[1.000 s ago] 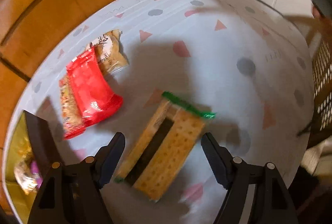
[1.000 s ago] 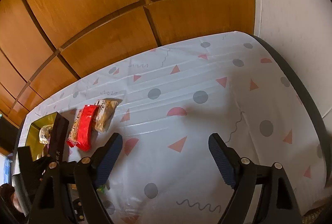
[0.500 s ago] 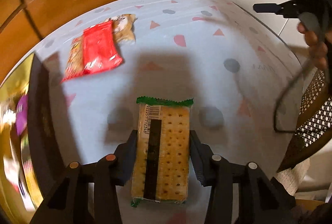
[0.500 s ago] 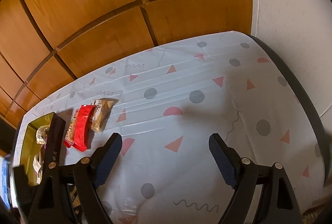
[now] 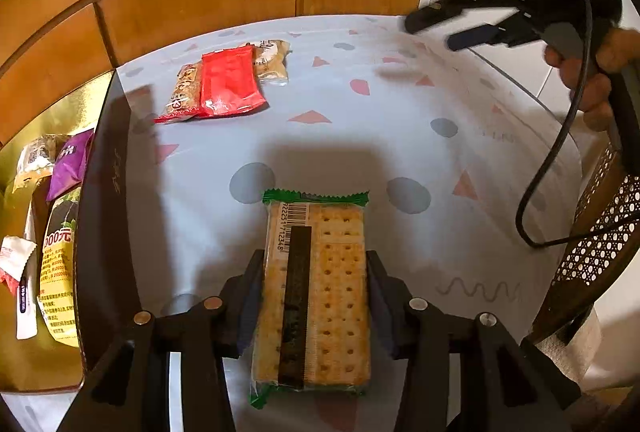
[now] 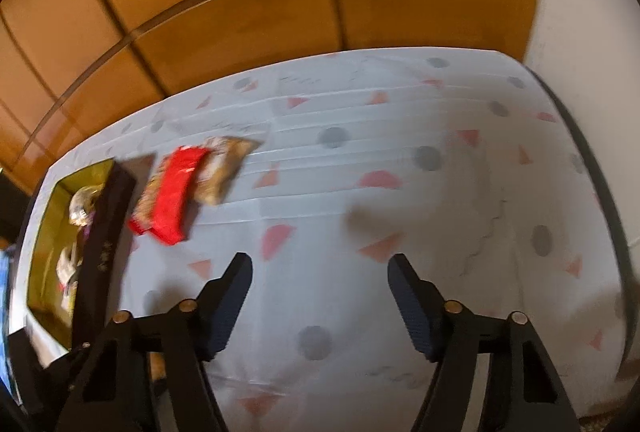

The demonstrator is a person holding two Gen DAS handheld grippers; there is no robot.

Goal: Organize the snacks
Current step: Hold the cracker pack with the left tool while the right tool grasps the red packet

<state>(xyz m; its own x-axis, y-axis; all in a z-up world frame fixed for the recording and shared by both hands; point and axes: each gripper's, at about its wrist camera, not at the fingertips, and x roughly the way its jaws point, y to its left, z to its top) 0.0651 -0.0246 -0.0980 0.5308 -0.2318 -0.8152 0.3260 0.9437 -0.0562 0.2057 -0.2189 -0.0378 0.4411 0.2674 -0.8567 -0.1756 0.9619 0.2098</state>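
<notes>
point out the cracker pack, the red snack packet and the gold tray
cracker pack [image 5: 320, 292], left wrist view, middle of the clear wrapper
red snack packet [image 5: 228, 83], left wrist view, centre of the red face
gold tray [image 5: 64, 111], left wrist view, bare gold floor

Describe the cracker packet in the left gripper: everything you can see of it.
The cracker packet is a flat rectangle in clear wrap with green crimped ends. Pale, dotted crackers show through; a dark seam strip runs lengthwise, with a barcode at the far end. It lies lengthwise between the fingers of the left gripper, whose pads press on its two long sides. It appears intact. Whether it is lifted off the patterned tablecloth cannot be told.
</notes>
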